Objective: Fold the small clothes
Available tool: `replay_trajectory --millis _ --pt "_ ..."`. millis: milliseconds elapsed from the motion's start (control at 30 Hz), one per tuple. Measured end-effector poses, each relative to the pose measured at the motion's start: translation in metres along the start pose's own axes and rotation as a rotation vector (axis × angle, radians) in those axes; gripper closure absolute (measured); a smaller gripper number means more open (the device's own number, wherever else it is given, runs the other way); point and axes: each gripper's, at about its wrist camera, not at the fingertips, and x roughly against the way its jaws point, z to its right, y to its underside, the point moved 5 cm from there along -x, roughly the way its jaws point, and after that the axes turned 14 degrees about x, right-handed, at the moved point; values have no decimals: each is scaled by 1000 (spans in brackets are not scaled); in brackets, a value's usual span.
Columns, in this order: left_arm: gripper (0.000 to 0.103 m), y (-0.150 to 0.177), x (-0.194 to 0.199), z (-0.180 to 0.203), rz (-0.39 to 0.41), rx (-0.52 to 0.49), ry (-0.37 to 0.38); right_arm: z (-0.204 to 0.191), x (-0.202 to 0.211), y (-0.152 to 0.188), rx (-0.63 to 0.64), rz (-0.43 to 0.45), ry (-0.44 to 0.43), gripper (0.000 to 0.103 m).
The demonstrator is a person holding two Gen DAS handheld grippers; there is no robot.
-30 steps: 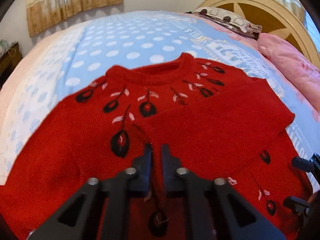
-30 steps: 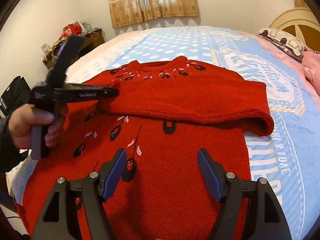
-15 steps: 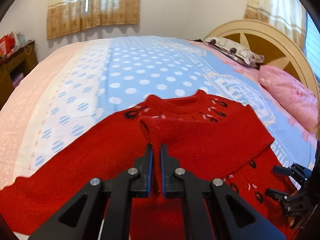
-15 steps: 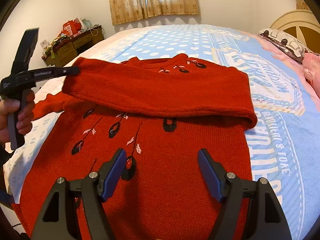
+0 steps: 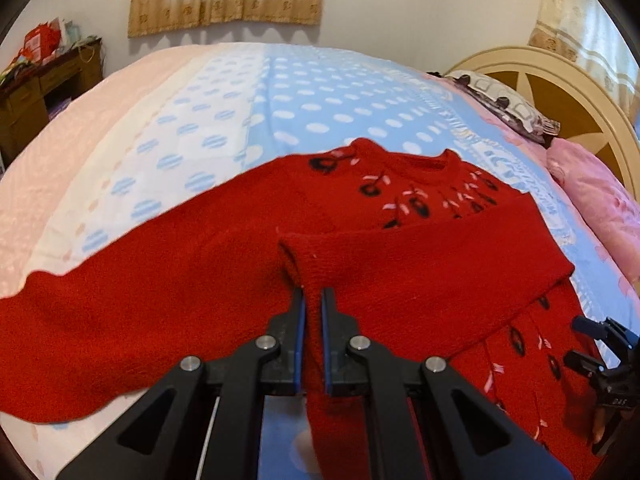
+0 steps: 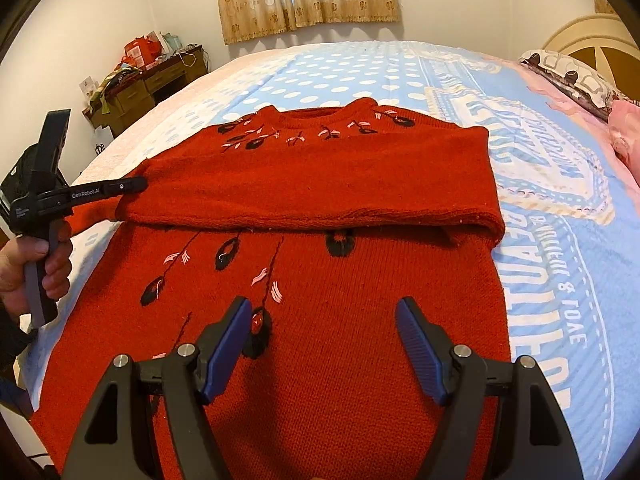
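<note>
The red knitted sweater with black and pink embroidered buds (image 6: 304, 280) lies face up on the pale blue, white-dotted bedspread (image 6: 360, 68), its body directly below and ahead of the right gripper (image 6: 322, 344). That gripper's blue-padded jaws stand wide apart over the lower chest with nothing between them, apart from the knit.

The left gripper (image 5: 313, 336) has its jaws clenched on the cuff of the folded-over sleeve (image 5: 420, 276), the cuff's rolled edge showing just beyond the fingertips. In the right wrist view this sleeve makes a flat band across the chest, its lower edge running straight from the right-hand fold to the left gripper's tips at the sweater's far side.

The step in hand looks to be laying this sleeve across the body. To do it well, I would keep the band taut and level so its lower edge stays parallel to the shoulders, bring the cuff down no farther out than the body's side edge, and let go only once the knit rests flat. The thick wool should hold a crease poorly, so a light smoothing press after release would help. The idle right gripper could pin the fold at the shoulder side against dragging.

Counted: one sweater, two sleeves (one folded, one outstretched sleeve (image 5: 132, 308) below and left of the left fingertips), two grippers, one bedspread.
</note>
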Motion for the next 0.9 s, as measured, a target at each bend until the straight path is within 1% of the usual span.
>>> replay_trajectory --millis 267,367,400,433,467,500,533,567,600,633,667,733,800,833,900 --pt "96 0 3 -6 18 18 3 0 -4 0 -3 -13 -9 28" --pt "95 2 -1 -7 9 18 8 -1 -5 1 -1 -18 -10 28" --pt "91 3 -4 -8 4 15 -6 -1 -6 1 0 -20 -9 28" --pt "89 5 -6 -9 -1 17 -14 -1 -6 1 -1 -20 -9 28" --pt "89 6 -7 -10 -8 28 -14 -1 -5 0 -4 -21 -11 28" --pt "86 8 -7 -10 -9 38 -9 0 -4 0 -8 -21 -16 28" --pt "77 8 -6 -10 -8 46 -14 1 -1 0 -17 -20 -30 28" --pt "72 9 -4 -10 -14 51 -15 4 6 -1 -29 -14 -49 28" --pt "61 11 -2 -10 -21 54 -17 8 15 -2 -44 -7 -71 28" --pt "52 12 3 -10 -21 56 -17 12 22 -1 -51 -5 -81 28" --pt "50 14 11 -8 -6 48 -3 17 27 1 -56 -11 -83 28" --pt "39 17 20 -5 30 10 -7 33 35 1 -61 -44 -56 28" --pt "32 21 24 -3 69 -27 -29 47 40 -6 -58 -52 -16 28" --pt "32 23 23 -2 83 -40 -38 56 42 -15 -56 -41 -2 28" --pt "32 25 16 -1 66 -45 -49 65 38 -31 -65 -15 -11 28"
